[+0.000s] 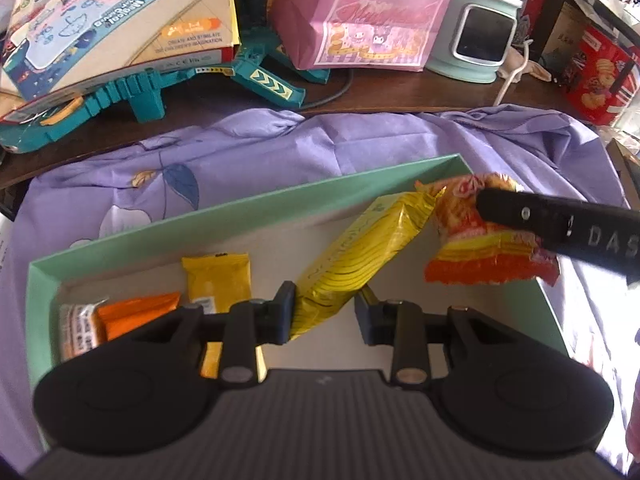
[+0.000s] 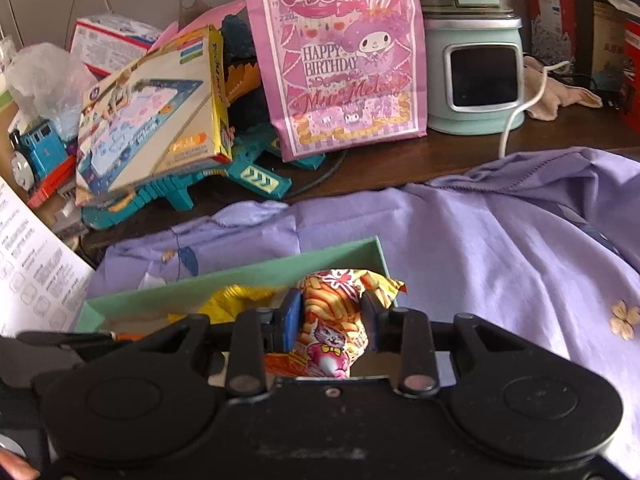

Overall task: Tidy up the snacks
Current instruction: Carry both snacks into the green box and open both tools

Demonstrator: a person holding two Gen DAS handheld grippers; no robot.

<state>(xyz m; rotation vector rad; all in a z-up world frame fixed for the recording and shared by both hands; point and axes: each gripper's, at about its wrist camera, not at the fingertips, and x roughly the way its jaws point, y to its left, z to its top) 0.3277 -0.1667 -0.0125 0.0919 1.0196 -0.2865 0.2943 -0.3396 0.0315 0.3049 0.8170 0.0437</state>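
A shallow mint-green box [image 1: 224, 210] lies on the purple cloth. My left gripper [image 1: 325, 311] is shut on a long yellow snack pack [image 1: 366, 254], held slanted over the box's middle. My right gripper [image 2: 332, 322] is shut on a red-orange chip bag with a pink cat [image 2: 334, 328], held over the box's far right corner [image 2: 378, 246]; the bag also shows in the left wrist view [image 1: 480, 252]. Inside the box at left lie a small yellow packet [image 1: 218, 276], an orange packet [image 1: 136, 314] and a white-orange packet [image 1: 76, 332].
Behind the cloth [image 2: 500, 260] on the dark table stand a pink birthday bag [image 2: 344, 60], a mint-green appliance [image 2: 476, 76], a toy box [image 2: 156, 108] on a teal toy [image 2: 256, 178], a blue toy train [image 2: 36, 152] and a red tin [image 1: 600, 76].
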